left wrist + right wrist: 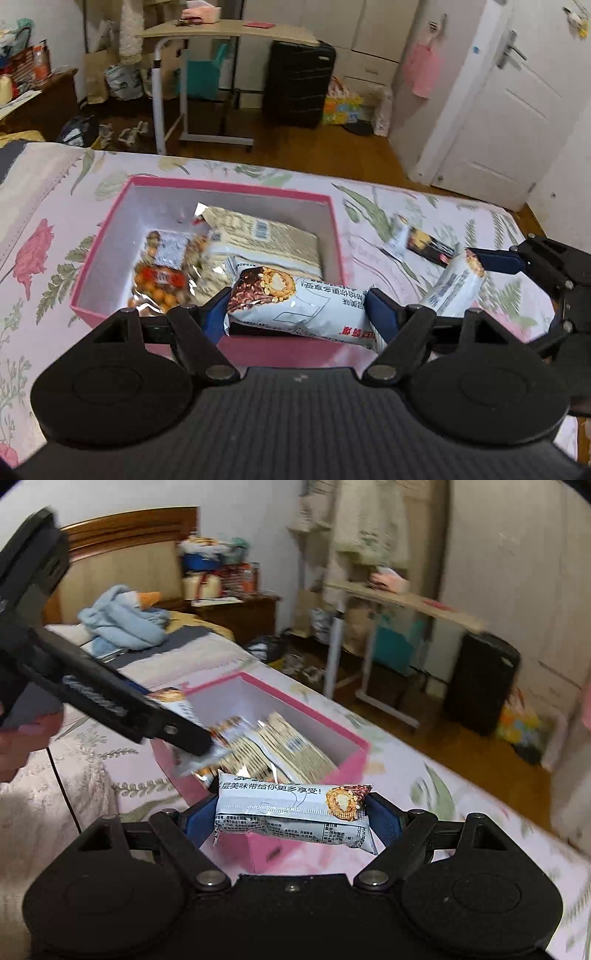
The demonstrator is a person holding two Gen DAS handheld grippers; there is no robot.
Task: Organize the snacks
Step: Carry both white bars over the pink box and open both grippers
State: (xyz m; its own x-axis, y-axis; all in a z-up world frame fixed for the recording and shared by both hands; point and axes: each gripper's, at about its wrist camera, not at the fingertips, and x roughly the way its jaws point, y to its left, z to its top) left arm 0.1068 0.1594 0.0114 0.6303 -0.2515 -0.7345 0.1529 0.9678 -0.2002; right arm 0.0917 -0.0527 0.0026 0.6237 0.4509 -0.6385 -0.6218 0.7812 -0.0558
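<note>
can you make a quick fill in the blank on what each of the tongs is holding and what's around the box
1. The left tongs grip a white ____ bar wrapper.
2. The open box on the bed has a rim coloured ____.
3. The right tongs hold a second bar near the box's ____ corner.
4. One dark packet lies ____ the box, on the floral bedspread.

Missing words: snack; pink; near; outside

Box point(207, 184) on bed point(55, 206) (snack packets point(258, 236) inside)

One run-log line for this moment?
left gripper: shut on snack bar | right gripper: shut on second bar | pink box: open, holds packets
</note>
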